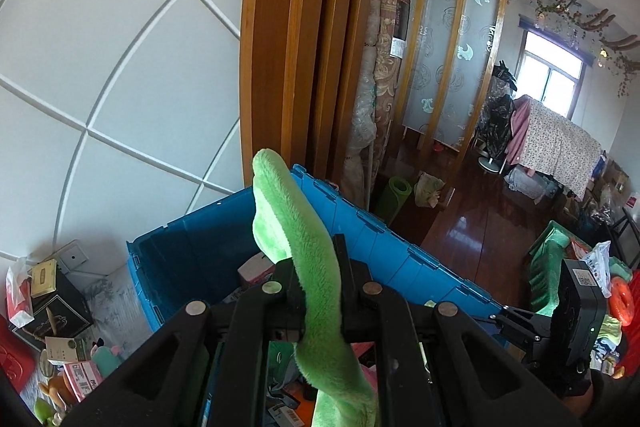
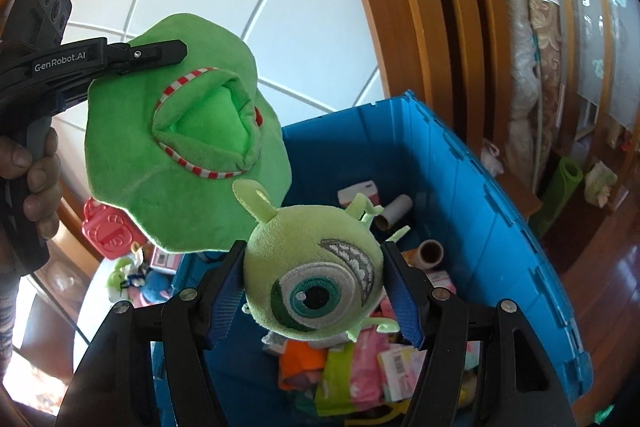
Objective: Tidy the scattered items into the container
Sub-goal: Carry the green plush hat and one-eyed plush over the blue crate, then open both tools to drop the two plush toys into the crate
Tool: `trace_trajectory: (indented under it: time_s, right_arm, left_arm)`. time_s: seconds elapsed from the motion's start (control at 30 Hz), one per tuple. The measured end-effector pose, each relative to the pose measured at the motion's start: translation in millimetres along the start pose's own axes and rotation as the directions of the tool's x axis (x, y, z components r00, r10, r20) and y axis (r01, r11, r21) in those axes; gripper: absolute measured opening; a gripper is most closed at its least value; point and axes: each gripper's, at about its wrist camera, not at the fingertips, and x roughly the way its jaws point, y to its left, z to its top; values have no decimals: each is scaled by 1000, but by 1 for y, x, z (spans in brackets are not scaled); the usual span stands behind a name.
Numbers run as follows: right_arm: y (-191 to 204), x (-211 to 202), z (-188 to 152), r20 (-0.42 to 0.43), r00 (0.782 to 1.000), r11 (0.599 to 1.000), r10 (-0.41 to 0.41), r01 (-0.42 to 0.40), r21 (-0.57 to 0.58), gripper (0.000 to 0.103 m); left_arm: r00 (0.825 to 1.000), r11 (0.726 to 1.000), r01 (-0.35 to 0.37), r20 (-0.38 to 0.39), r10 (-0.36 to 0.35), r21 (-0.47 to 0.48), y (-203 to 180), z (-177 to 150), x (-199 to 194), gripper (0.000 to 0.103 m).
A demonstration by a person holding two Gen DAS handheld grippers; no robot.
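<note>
My left gripper (image 1: 316, 291) is shut on a green plush hat (image 1: 296, 227) with a red-and-white striped band, held up above the blue plastic crate (image 1: 400, 247). In the right wrist view the left gripper (image 2: 176, 53) pinches the hat's brim (image 2: 180, 131) at the upper left. My right gripper (image 2: 316, 287) is shut on a round green one-eyed plush monster (image 2: 312, 267), held over the open crate (image 2: 460, 187). The crate holds several items: cardboard tubes, pink packets, small boxes.
Toys and boxes lie on the floor left of the crate (image 1: 68, 367), with a red plastic toy (image 2: 108, 231). Wooden slatted partition (image 1: 304, 27) and rolled rugs stand behind. A pile of colourful items (image 1: 576, 275) lies at right on the wood floor.
</note>
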Motion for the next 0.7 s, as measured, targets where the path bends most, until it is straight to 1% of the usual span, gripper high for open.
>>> trace_trajectory:
  time_s: [0.2, 0.3, 0.33, 0.37, 0.4, 0.43, 0.47, 0.57, 0.7]
  right_arm:
    - [-16, 5, 3, -10, 1000, 1000, -19, 19, 18, 65]
    - [-19, 7, 4, -12, 1000, 1000, -19, 19, 20, 66]
    - [-20, 9, 5, -13, 1000, 1000, -18, 19, 17, 67]
    - [-19, 10, 6, -15, 1000, 1000, -18, 18, 9, 72]
    - [-18, 12, 6, -19, 1000, 1000, -19, 19, -2, 83]
    - [-16, 14, 5, -25, 999, 1000, -22, 22, -15, 94]
    - [-13, 15, 5, -22, 999, 999, -25, 25, -28, 103]
    - [-9, 19, 2, -25, 1000, 999, -20, 19, -36, 103]
    - [-5, 21, 0, -25, 1000, 1000, 2, -2, -27, 103]
  left_arm:
    - [1000, 1000, 9, 7, -8, -5, -3, 10, 13, 9]
    - [999, 999, 4, 32, -3, -41, 4, 16, 14, 9]
    - [999, 998, -11, 40, 14, -60, 8, 17, 13, 16]
    - [998, 997, -32, 43, 35, -77, 12, 18, 13, 24]
    - [997, 994, -56, 43, 60, -95, 16, 19, 12, 62]
    - [995, 990, -79, 52, 85, -114, 21, 18, 10, 103]
    - [993, 988, -88, 72, 98, -129, 25, 17, 5, 102]
    - [993, 988, -88, 65, 97, -128, 34, 11, -2, 103]
    - [991, 985, -117, 56, 125, -125, 45, -4, -13, 103]
